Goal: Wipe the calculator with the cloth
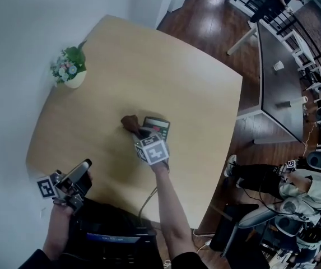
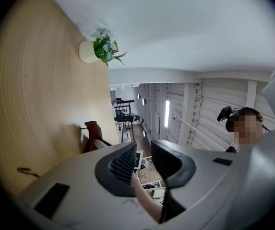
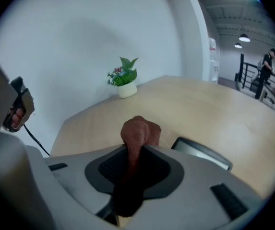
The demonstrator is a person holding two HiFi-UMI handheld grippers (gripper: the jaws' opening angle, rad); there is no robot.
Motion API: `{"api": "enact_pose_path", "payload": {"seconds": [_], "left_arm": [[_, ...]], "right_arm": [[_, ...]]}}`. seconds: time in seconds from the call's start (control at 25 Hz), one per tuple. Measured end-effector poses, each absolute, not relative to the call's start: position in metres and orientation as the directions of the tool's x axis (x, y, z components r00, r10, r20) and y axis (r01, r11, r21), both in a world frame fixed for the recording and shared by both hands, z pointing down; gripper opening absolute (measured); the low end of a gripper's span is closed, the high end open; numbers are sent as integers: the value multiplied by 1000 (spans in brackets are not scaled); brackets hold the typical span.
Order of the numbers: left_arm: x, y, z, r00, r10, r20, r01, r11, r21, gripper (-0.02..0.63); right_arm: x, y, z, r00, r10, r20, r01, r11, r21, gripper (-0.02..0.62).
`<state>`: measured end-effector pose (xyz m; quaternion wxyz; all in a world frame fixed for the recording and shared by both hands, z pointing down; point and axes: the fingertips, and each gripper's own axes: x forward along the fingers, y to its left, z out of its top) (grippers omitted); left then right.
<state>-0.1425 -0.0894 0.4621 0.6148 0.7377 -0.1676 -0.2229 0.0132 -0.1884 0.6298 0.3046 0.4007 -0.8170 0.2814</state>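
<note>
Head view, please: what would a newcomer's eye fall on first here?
The right gripper at the middle of the table, clamping a reddish-brown cloth just left of the calculator. Next, the small potted plant by the wall, and the left gripper, open and empty, at the near edge.

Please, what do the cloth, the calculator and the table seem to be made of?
Cloth: soft brown fabric, matte; it bunches in folds.
Calculator: probably hard plastic, dark grey case.
Table: wood or wood-look laminate, pale, smooth, faint grain.
</note>
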Motion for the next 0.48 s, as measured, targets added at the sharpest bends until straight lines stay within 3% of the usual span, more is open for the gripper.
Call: {"api": "enact_pose_path", "payload": {"seconds": [0.2,0.48], "left_arm": [[-144,-90,465,845,-518,-131,36,-189,981,95],[-144,-88,465,846,-519,-126,30,-190,981,95]], "right_arm": [[65,-215,607,-374,-602,706,-773,623,121,83],[46,-151,664,-396,-433,810,-536,825,179,83]]}}
